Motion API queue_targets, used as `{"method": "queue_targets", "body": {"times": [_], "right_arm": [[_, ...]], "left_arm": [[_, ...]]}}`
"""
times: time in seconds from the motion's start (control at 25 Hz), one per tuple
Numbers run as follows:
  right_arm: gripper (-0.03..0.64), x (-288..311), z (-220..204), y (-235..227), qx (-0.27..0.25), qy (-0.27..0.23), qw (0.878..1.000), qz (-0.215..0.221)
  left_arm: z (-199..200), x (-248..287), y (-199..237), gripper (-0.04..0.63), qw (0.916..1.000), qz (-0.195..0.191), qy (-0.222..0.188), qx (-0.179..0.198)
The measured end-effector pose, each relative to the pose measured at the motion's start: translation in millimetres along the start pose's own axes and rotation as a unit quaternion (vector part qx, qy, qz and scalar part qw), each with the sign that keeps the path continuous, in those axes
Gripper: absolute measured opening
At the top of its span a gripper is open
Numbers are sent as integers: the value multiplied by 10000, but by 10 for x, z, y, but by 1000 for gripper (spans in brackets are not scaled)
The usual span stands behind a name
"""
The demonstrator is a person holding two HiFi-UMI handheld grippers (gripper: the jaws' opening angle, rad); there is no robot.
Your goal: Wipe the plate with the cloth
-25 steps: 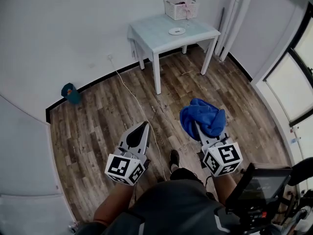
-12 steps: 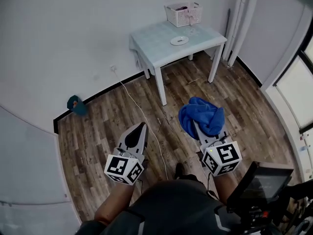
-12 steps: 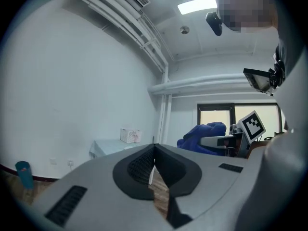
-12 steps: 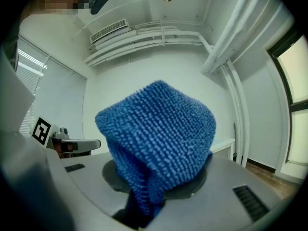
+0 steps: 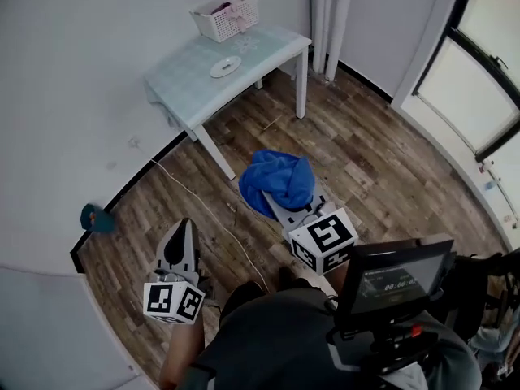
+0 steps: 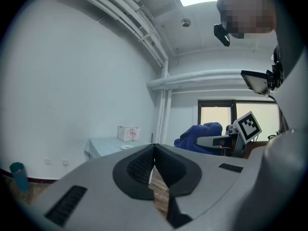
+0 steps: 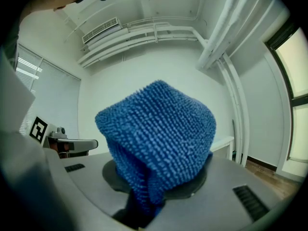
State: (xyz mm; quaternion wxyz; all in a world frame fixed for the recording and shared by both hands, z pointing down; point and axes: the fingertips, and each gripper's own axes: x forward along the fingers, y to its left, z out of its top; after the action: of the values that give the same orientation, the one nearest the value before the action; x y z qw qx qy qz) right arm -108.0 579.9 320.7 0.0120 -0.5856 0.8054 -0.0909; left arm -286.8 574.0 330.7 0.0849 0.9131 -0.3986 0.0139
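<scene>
A small white plate [image 5: 225,67] lies on the pale green table [image 5: 183,96] against the far wall; the left gripper view shows the plate [image 6: 126,147] far ahead. My right gripper [image 5: 275,200] is shut on a bunched blue cloth [image 5: 279,181] held over the wooden floor, well short of the table. In the right gripper view the cloth [image 7: 159,138] fills the middle and hides the jaw tips. My left gripper [image 5: 180,236] hangs lower left, jaws shut with nothing between them [image 6: 154,146].
A white basket [image 5: 226,15] stands at the table's back edge. A white cable [image 5: 203,205] trails across the wood floor. A teal object [image 5: 96,218] sits by the left wall. Glass doors [image 5: 479,71] line the right. A screen device [image 5: 396,279] is near my body.
The head view has swung, so the table now sits upper left. Both grippers have shifted left in view, the left one lower. The cloth stays gripped.
</scene>
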Motion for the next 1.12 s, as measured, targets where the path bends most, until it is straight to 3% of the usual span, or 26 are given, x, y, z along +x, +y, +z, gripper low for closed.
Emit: {"method": "queue_targets", "body": {"times": [0.2,0.48,1.12], "right_arm": [[114,68,-74,-274,152,97,9997,-143],[114,504,29,-483,92,54,9991,-411],[114,1775,444,-561,-274,-19,9950,-961]], "left_arm": [[-98,370,-73,9,9995,-218,217,-64],[-65,901,217,11,9980,-557,264,-140],[400,1771,1297,11,9925,-1157,-211,-325]]}}
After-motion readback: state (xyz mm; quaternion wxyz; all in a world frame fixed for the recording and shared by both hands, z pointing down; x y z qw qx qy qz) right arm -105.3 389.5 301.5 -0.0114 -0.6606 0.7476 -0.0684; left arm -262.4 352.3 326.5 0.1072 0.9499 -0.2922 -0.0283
